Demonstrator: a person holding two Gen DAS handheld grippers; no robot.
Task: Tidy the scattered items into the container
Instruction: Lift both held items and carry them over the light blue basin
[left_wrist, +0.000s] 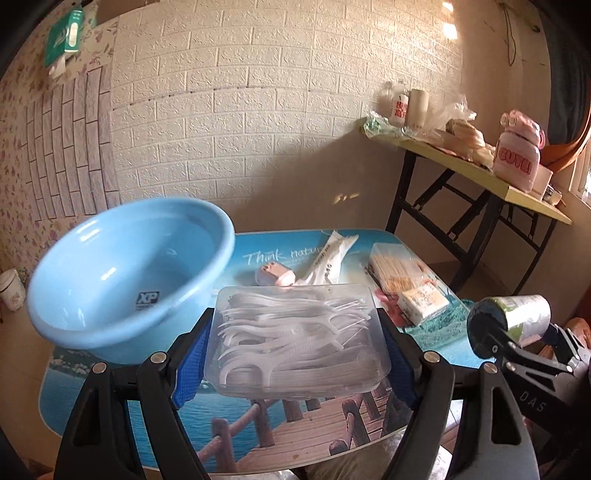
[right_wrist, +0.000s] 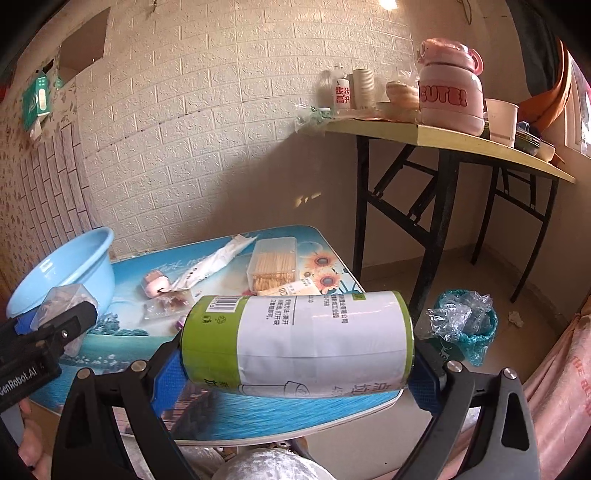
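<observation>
The left gripper (left_wrist: 297, 350) was squeezing a clear box of floss picks (left_wrist: 295, 332) by its two long sides, one blue pad on each side. The box was off the table (left_wrist: 236, 417), right between the jaws. It looked light and a bit bendy, and its plastic looked smooth, so it could slip or dent if pinched too hard. The sides near the middle seemed the best place to hold it.

The right gripper (right_wrist: 295, 354) was squeezing a roll with a green and white label (right_wrist: 295, 339) by its two flat ends, so the roll lay sideways between the jaws. It looked soft and light. Holding the ends seemed safe, since the round side could roll away.

The blue bowl (left_wrist: 125, 273) sat ahead and to the left of the left jaws, with nothing seen in it. A toothpick box (right_wrist: 273, 266), a white packet (right_wrist: 214, 266) and a small pink thing (right_wrist: 157, 286) lay on the table beyond the jaws.
</observation>
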